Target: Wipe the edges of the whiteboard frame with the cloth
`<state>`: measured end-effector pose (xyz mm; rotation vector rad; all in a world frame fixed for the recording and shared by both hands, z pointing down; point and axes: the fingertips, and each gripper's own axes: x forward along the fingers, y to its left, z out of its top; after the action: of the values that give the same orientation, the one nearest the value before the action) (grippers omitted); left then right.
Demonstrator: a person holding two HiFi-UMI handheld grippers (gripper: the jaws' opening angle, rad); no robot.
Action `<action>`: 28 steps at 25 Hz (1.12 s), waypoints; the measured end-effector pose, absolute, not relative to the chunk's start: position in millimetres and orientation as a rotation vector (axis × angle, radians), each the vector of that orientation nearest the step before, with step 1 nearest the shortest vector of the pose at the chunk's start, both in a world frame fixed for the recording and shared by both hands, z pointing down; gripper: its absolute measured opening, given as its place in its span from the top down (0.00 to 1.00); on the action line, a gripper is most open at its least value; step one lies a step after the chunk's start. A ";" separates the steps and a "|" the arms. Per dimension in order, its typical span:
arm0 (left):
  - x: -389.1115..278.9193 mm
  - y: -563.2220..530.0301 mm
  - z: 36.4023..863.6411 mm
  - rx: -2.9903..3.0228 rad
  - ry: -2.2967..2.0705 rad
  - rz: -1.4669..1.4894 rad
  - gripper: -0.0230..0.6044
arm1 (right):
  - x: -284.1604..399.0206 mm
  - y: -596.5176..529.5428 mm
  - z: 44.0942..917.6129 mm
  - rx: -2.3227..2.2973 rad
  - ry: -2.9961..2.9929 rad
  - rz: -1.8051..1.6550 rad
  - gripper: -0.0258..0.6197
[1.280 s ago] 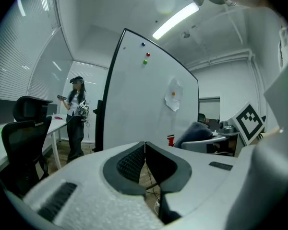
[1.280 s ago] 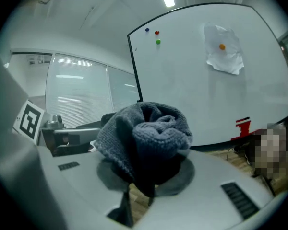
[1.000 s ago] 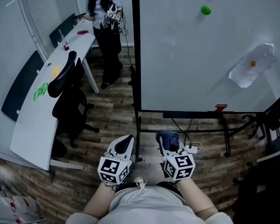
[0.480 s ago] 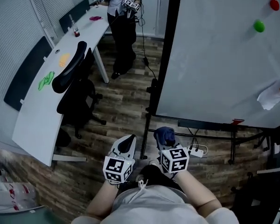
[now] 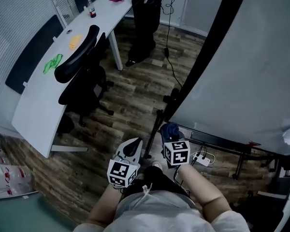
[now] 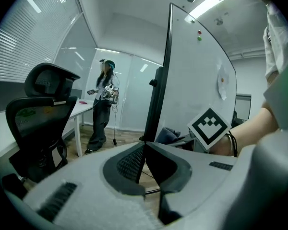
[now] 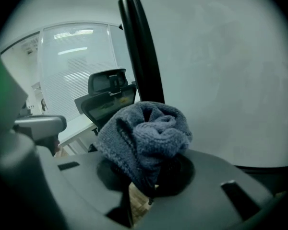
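Note:
The whiteboard point(image 5: 251, 71) stands on a wheeled frame, its black left edge point(image 5: 205, 62) slanting up through the head view. In the right gripper view that same black edge point(image 7: 143, 56) rises just behind the cloth. My right gripper point(image 5: 169, 135) is shut on a bunched grey-blue knitted cloth point(image 7: 146, 138) and sits low, near the board's bottom left corner. The cloth point(image 5: 170, 131) shows as a dark blue lump ahead of the marker cube. My left gripper point(image 5: 132, 149) hangs beside it, jaws closed together with nothing between them; the board's edge point(image 6: 162, 71) stands ahead of it.
A black office chair point(image 5: 82, 76) stands left of the board at a long white desk point(image 5: 53, 86). A person point(image 5: 147, 13) stands at the far end of the room. A power strip point(image 5: 201, 159) and cables lie on the wood floor under the board.
The view has swung left and nearer to the board's left edge; the board now fills the right side. Both grippers stay low in front of me, the cloth still held.

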<state>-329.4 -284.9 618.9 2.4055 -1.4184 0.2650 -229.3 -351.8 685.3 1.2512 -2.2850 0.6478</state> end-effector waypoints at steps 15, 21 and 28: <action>-340.2 -282.0 644.9 2.310 -1.462 0.258 0.93 | -240.2 -373.7 705.1 1.110 -2.259 0.540 0.85; -333.9 -286.7 640.2 2.329 -1.447 0.246 0.93 | -235.3 -378.2 681.6 1.102 -2.254 0.493 0.85; -323.2 -294.2 622.7 2.379 -1.431 0.230 0.93 | -234.5 -379.4 633.7 1.100 -2.302 0.410 0.85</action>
<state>-323.2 -294.2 622.7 2.3795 -1.4305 0.2305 -234.5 -379.4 633.7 1.1000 -2.3019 0.4099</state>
